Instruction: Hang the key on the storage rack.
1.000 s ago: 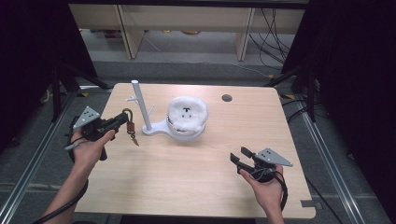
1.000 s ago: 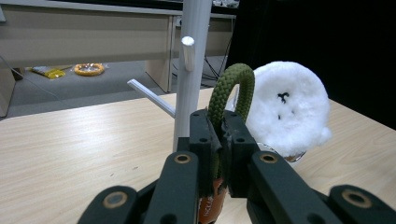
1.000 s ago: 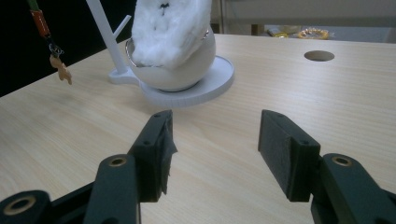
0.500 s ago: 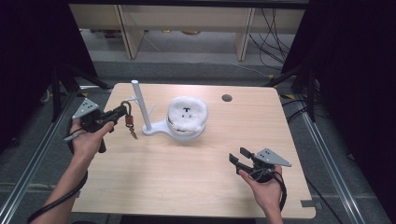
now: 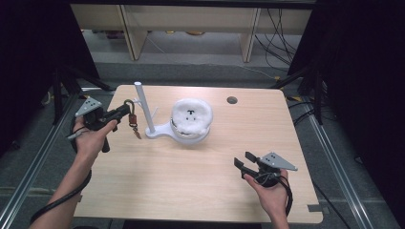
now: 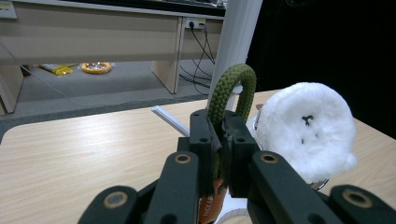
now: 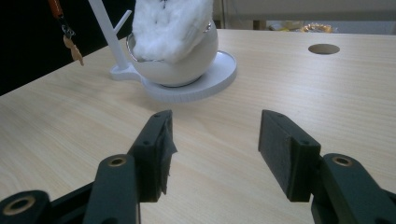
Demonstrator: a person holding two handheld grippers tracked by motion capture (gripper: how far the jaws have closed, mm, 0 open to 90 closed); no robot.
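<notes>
**Op:** Keychain [image 5: 132, 118], green cord loop [image 6: 232, 88] on top, is clamped in my left gripper [image 5: 125, 109]; its jaws are shut tight on the cord. The orange tag and small charm hang below, in the air, just left of the white stand's post [image 5: 144, 109].

**Obs:** Changed in the last second?

**Op:** Yes. Compared with the earlier high views, I've brought the left hand [image 5: 90, 138] up a little and in toward the post; the keychain is now close beside the side peg [image 5: 155, 113] but not on it.

**Obs:** Meaning?

**Op:** My read: this is the approach to hang the loop on the stand. Loop still has to be lifted over a peg tip.

**Obs:** Right side?

**Op:** Right gripper [image 5: 244, 164] sits idle near the tabletop's [image 5: 200, 186] front edge, jaws apart, nothing between them. Fluffy white toy [image 5: 191, 114] rests in the bowl [image 7: 187, 65] on the stand's base, untouched.
</notes>
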